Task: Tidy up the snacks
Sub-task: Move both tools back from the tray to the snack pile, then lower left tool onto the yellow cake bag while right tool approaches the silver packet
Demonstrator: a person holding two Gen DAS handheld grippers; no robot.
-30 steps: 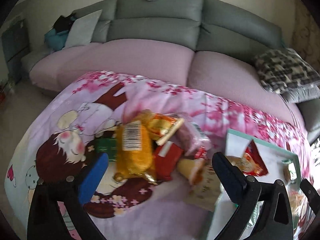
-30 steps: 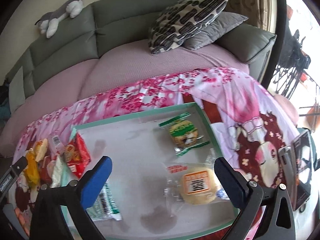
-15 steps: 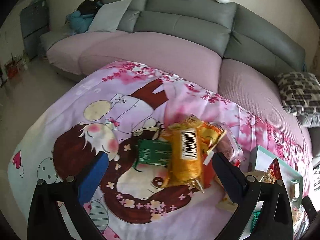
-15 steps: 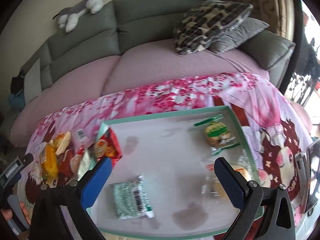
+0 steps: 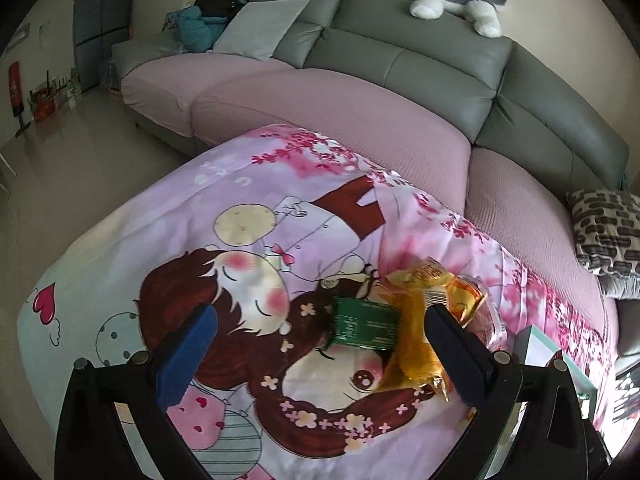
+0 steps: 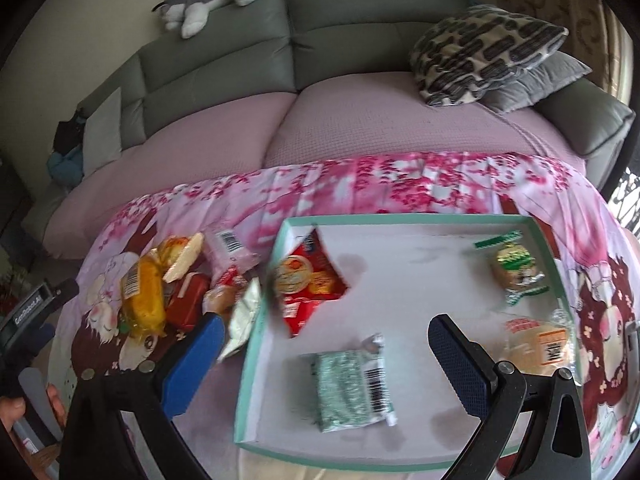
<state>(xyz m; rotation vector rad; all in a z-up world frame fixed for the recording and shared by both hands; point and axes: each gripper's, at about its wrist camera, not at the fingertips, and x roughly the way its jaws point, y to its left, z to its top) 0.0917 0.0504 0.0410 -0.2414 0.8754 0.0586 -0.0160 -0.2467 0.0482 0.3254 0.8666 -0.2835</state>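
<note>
Both claws, left (image 5: 320, 340) and right (image 6: 324, 340), hang open and empty over a pink cartoon-print cloth (image 5: 168, 248) covering the bench, before a grey sectional sofa with mauve seat covers (image 6: 360, 44), a teal-rimmed white tray (image 6: 400, 280) alongside.

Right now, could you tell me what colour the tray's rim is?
Mint green rim on the tray, clearest in the right wrist view.

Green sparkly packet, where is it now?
Right wrist view: green sparkly packet lies flat inside the teal tray, near its front-left corner, below the red snack bag.
</note>
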